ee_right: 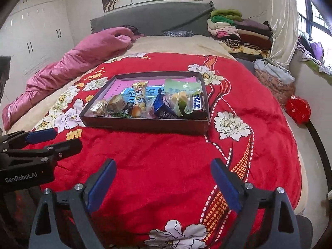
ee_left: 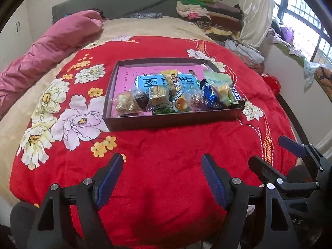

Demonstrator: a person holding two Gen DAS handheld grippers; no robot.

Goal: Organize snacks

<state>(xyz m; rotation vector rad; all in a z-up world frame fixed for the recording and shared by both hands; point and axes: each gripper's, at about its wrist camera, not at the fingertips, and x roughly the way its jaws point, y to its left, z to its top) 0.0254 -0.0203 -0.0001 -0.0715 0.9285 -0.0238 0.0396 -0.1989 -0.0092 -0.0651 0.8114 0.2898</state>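
Observation:
A dark shallow box (ee_left: 166, 122) with a pink lining sits in the middle of the red flowered blanket (ee_left: 170, 149). Several wrapped snacks lie along its near side: clear-wrapped pastries (ee_left: 124, 102), a tall yellow packet (ee_left: 176, 89), a blue packet (ee_left: 209, 95) and a pale green bag (ee_left: 217, 80). My left gripper (ee_left: 162, 159) hovers open over the blanket, short of the box, with nothing between its fingers. Beside it on the right, my right gripper (ee_left: 269, 151) is also open and empty. The right wrist view shows the same box (ee_right: 145, 125), the right gripper (ee_right: 164, 164) and the left gripper (ee_right: 62, 138).
A rolled pink quilt (ee_left: 51, 47) lies along the left of the bed. Folded clothes (ee_right: 238, 31) are stacked at the headboard's right. A red bag (ee_right: 297, 109) sits off the bed's right edge near the window. White wardrobes (ee_right: 31, 31) stand at the left.

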